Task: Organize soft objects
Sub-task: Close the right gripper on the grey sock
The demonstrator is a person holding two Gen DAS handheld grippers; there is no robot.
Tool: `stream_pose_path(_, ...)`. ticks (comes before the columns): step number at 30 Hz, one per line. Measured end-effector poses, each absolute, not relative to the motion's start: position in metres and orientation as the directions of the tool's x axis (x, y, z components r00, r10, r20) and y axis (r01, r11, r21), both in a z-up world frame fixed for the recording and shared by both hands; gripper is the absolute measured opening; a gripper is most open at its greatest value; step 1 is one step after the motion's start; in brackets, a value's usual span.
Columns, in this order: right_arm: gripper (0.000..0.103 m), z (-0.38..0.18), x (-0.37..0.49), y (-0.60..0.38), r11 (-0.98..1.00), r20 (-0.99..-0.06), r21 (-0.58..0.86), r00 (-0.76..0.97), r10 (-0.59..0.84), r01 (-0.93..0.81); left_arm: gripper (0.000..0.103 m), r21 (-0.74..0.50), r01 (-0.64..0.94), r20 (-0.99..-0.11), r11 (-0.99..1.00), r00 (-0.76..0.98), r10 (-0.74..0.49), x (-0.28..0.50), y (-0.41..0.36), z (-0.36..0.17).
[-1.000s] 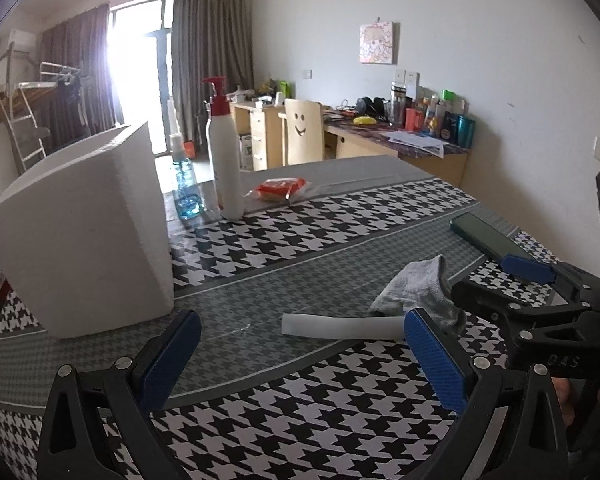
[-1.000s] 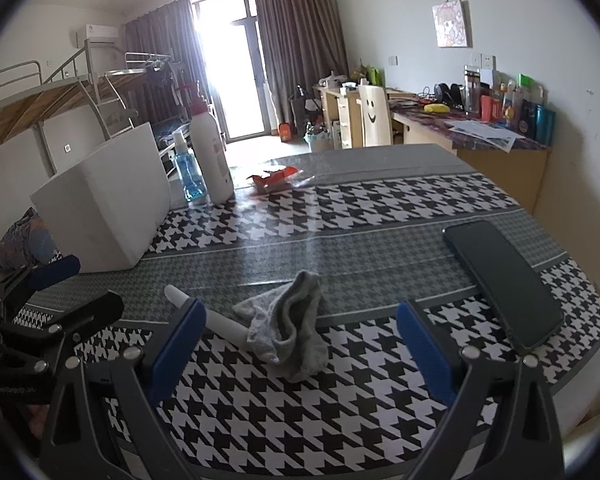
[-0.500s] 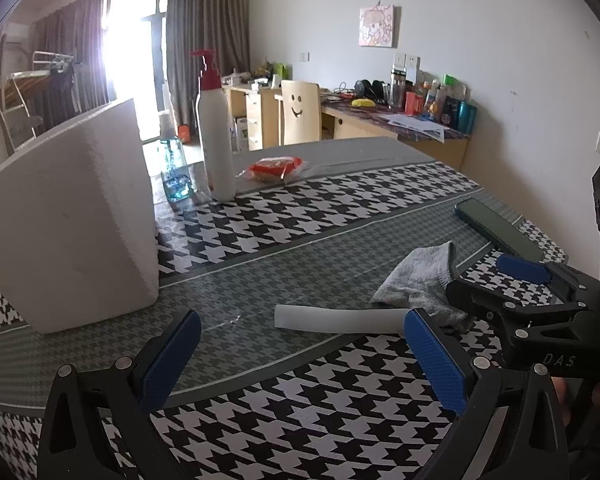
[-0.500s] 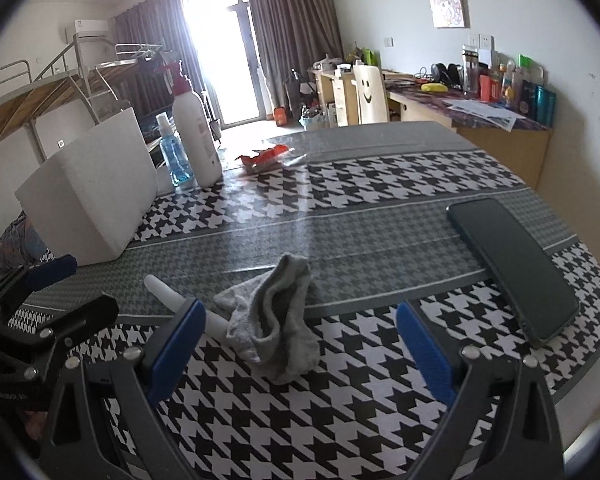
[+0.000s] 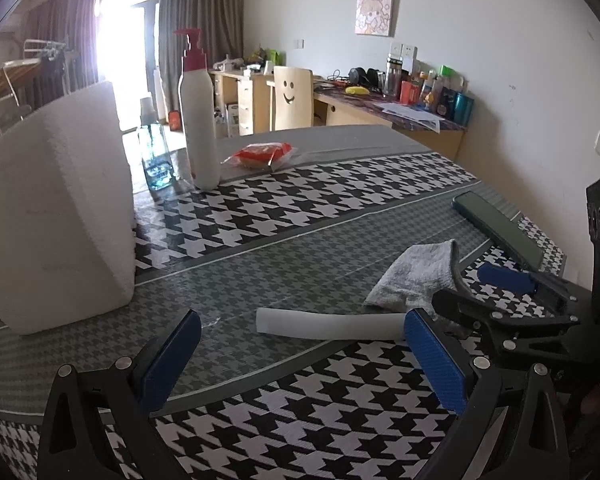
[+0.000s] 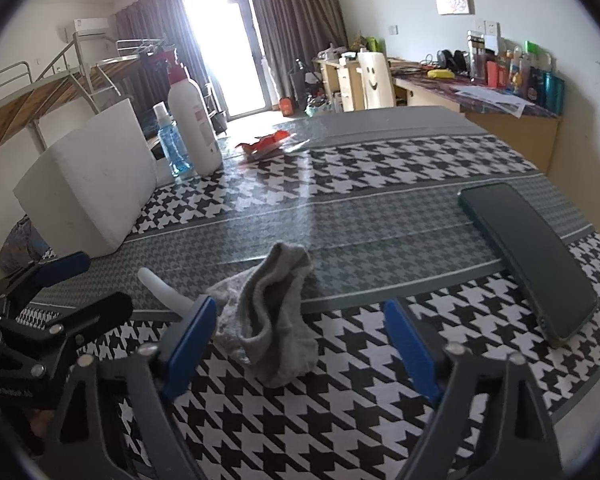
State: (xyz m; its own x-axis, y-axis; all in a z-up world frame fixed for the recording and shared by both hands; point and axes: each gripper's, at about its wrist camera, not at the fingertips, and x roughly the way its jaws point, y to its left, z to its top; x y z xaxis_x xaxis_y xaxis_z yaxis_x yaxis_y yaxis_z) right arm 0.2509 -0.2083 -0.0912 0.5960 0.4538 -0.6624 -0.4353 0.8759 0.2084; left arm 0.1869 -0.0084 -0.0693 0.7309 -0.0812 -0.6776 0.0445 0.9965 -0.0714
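On a table (image 6: 380, 216) covered in black-and-white houndstooth cloth, a crumpled grey sock (image 6: 272, 320) lies near the front edge. A white foam tube (image 5: 328, 323) lies flat just beside the sock, one end reaching its folds; whether the two touch is hard to tell from these angles.

From the right wrist view, the right gripper (image 6: 300, 340) points down at the sock. Its blue-padded jaws are closing, with the sock between them, but the pads stand apart from the fabric on both sides and grip nothing.

From the left wrist view, the left gripper (image 5: 300, 356) hangs low over the near edge, its jaws spread wide and holding nothing. The tube lies just beyond its fingertips, closer to the right-hand pad. The right gripper's black frame shows at the right of this view, next to the sock.

A dark phone (image 6: 528, 256) lies flat to the right of the sock, well apart from it. To the left stands a large white foam block (image 5: 56, 216). Farther back are a tall white pump bottle (image 5: 198, 120), a small blue bottle (image 6: 172, 144) beside it, and a red snack packet (image 5: 260, 155).
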Motion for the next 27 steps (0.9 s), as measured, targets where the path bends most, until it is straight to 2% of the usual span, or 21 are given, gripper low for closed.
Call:
stream_pose_path(3,0.085,-0.095,0.252,-0.207,0.874,-0.669,0.210,0.587,0.455,-0.438,0.102,-0.080,0.037,-0.699,0.996,0.710,-0.083,0.193,-0.008,-0.075)
stream_pose_path(7,0.075,-0.099,0.254,-0.208,0.867,-0.677,0.223,0.569,0.466,-0.445,0.102,-0.095,0.024,-0.714,0.995,0.695,-0.085,0.198,-0.007,-0.079)
stream_pose_path(14,0.073,-0.100,0.259,-0.208,0.861,-0.693,0.235,0.543,0.474,-0.451,0.102,-0.097,0.018,-0.727,0.995,0.681,-0.083,0.207,-0.006,-0.083)
stream_pose_path(18,0.060,-0.102,0.263,-0.205,0.861,-0.709,0.229,0.528,0.467,-0.454,0.102,-0.126,0.023,-0.737,0.992,0.667,-0.109,0.213,-0.005,-0.086)
stream_pose_path(27,0.051,-0.102,0.261,-0.208,0.861,-0.710,0.219,0.530,0.464,-0.460,0.102,-0.154,0.002,-0.759,0.988,0.640,-0.120,0.225,-0.005,-0.093)
